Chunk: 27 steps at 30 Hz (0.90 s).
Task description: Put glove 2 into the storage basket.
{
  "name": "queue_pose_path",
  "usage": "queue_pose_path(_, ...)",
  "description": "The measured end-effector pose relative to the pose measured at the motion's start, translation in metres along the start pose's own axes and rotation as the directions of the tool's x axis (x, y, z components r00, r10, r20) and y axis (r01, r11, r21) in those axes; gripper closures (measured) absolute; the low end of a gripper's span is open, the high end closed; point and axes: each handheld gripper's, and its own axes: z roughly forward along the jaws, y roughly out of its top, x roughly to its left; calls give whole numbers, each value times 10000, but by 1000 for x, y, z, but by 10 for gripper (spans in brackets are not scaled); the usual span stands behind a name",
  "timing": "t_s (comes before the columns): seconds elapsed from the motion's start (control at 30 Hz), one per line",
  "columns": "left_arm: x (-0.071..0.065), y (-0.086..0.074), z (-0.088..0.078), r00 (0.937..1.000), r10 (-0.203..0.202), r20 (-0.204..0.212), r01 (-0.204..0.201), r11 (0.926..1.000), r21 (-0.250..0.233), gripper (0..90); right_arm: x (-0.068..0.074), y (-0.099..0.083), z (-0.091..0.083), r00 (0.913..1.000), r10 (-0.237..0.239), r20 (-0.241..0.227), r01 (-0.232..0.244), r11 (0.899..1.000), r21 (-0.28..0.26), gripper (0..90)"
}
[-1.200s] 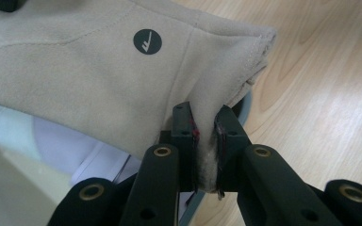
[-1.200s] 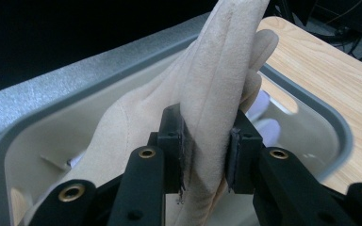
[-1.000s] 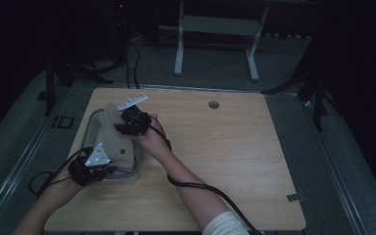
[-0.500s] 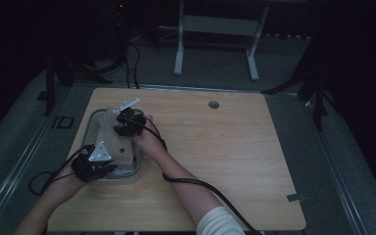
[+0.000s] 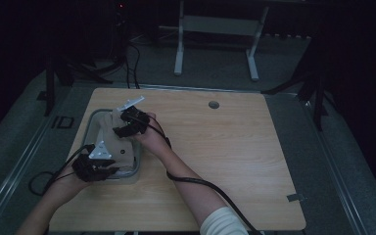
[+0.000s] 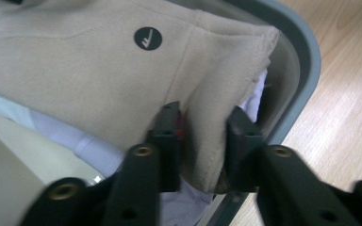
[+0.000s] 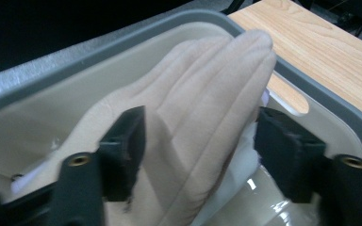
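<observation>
Since the earlier frames, both pairs of fingers have just been opening, with the beige cloth lying between each pair, while the hands have barely shifted over the grey tub. From the high view, a wooden table is seen with the tub at its left side, and the folded cloth is laid inside it. The left gripper is held at the tub's near end and the right gripper at its far end. In the left gripper view, a thick fold of the cloth, marked with a small dark round label, is seen between the left gripper's narrowly parted fingers, touching them on both sides; whether it is gripped cannot be told. White fabric is seen beneath the cloth. In the right gripper view, the right gripper's fingers are spread wide around a bunched ridge of the cloth, the right-hand finger standing clear of it, above the tub's pale floor.
</observation>
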Motion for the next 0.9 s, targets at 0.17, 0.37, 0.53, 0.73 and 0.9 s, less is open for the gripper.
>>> queue_pose_path(0.17,3,2,-11,9984,-535,-172,528,9979,-362,356,2,1,-9,9997,-85,-212,79,9997,-245,189)
queue_pose_path(0.37,3,7,-25,9934,-1007,-544,938,9886,-1175,187,4,0,-30,9990,-417,-164,408,9978,-531,138)
queue_pose_path(0.53,-7,14,-24,9940,-926,-579,817,9822,-1690,165,5,-10,-49,9967,-806,-77,799,9945,-684,139)
queue_pose_path(0.73,-20,28,-18,9936,-871,-715,665,9656,-2514,165,-1,-25,-69,9961,-860,172,869,9941,-641,140)
queue_pose_path(0.9,-26,38,-13,9956,-845,-411,708,9621,-2634,165,-10,-39,-80,9965,-793,276,808,9951,-568,142)
